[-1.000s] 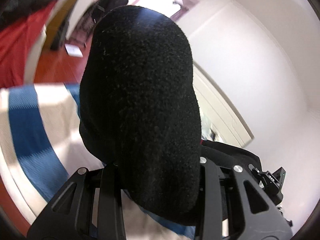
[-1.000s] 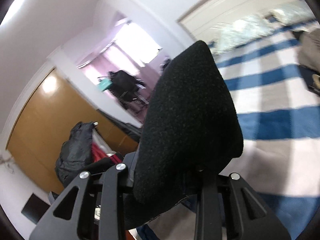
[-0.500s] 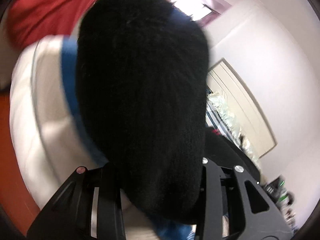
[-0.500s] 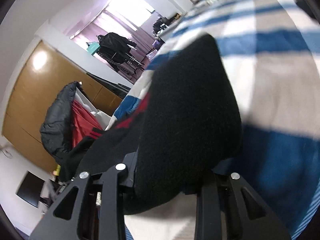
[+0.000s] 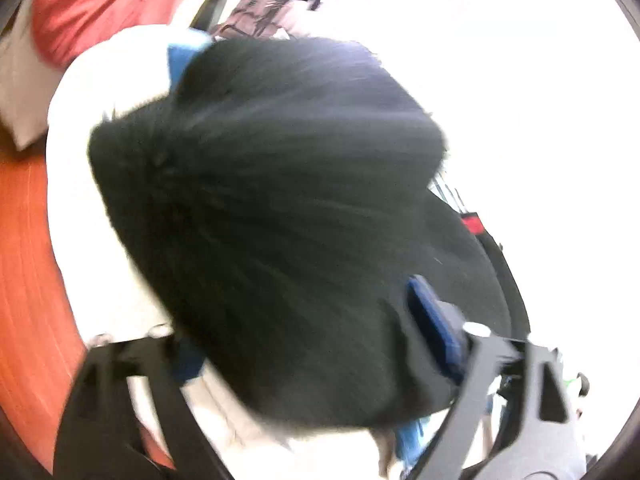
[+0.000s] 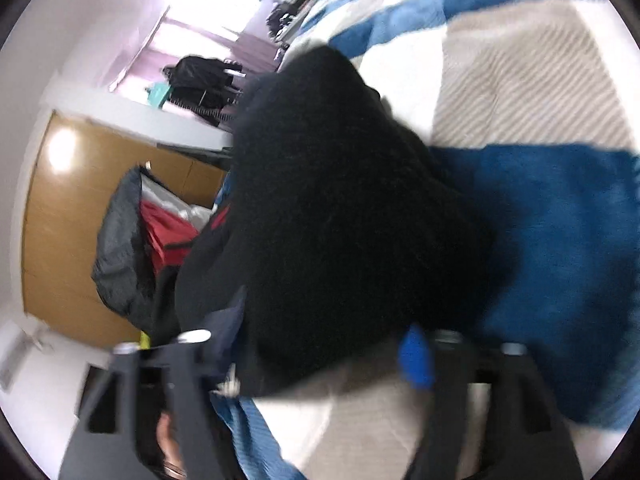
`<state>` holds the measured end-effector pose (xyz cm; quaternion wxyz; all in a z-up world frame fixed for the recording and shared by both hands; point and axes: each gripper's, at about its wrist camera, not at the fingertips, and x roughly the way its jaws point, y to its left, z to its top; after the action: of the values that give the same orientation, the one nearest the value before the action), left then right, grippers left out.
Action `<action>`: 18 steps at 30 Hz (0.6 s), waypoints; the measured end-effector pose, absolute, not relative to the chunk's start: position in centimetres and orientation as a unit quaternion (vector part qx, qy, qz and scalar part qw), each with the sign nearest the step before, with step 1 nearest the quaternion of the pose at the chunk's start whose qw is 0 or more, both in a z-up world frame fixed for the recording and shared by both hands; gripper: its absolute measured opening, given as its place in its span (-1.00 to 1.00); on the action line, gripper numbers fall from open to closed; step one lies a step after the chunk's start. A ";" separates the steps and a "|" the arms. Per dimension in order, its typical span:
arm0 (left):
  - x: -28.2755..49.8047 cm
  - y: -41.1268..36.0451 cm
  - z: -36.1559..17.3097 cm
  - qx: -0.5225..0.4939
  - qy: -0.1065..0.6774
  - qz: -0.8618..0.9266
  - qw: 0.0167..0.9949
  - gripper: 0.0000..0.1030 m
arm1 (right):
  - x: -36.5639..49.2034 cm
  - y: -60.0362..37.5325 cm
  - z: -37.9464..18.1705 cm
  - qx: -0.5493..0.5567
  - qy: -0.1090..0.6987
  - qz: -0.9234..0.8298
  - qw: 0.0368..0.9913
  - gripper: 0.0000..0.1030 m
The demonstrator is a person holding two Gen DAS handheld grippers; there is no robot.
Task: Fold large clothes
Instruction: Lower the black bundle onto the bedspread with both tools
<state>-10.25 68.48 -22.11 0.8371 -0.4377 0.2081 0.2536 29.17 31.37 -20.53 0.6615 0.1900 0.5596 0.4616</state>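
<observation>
A black fleece garment fills the middle of both wrist views, bunched in a thick fold that lies on a bed covered in blue, white and beige stripes. The left gripper has its jaws opening; they stand wide, one blue pad showing at the right of the fold and the other finger at its left, with the garment between them but no longer pinched. The right gripper is also opening, its blue pad clear at the right of the cloth and its left finger partly hidden by the fold; the garment sits between these jaws too, loose. Both views are blurred. In the left view an orange-red floor runs along the bed's edge and red cloth lies beyond. In the right view a wooden wardrobe stands behind a dark bag with red fabric inside, and a bright window shows farther back. A bit of a hand shows behind the right gripper's frame.
</observation>
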 end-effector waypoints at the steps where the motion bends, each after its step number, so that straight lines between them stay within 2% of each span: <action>1: -10.8 67.5 -21.3 -0.416 0.216 0.261 0.844 0.78 | 28.5 30.3 -19.4 0.172 0.545 0.469 0.673 0.76; 3: -11.7 65.7 -19.9 -0.380 0.222 0.278 0.853 0.78 | 26.8 28.4 -17.2 0.134 0.513 0.485 0.695 0.77; 7: -11.7 61.0 -15.0 -0.281 0.217 0.273 0.894 0.87 | 24.6 26.1 -13.8 0.111 0.435 0.508 0.735 0.91; 8: -11.5 58.6 -15.8 -0.268 0.220 0.265 0.900 0.87 | 24.5 26.1 -13.2 0.115 0.424 0.513 0.737 0.91; 14: -4.9 65.8 -17.8 -0.234 0.226 0.191 0.926 0.87 | 25.1 29.8 -12.9 0.119 0.404 0.545 0.725 0.91; 15: -4.3 63.4 -16.8 -0.237 0.228 0.186 0.926 0.87 | 25.4 30.4 -13.0 0.116 0.404 0.545 0.725 0.91; 18: -2.9 67.7 -18.3 -0.260 0.237 0.200 0.915 0.87 | 27.1 32.2 -14.9 0.101 0.411 0.523 0.740 0.91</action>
<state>-2.87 67.69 -18.30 0.9146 -0.2595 0.2371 0.1998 27.12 32.21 -14.86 0.7395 0.1014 0.4111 0.5233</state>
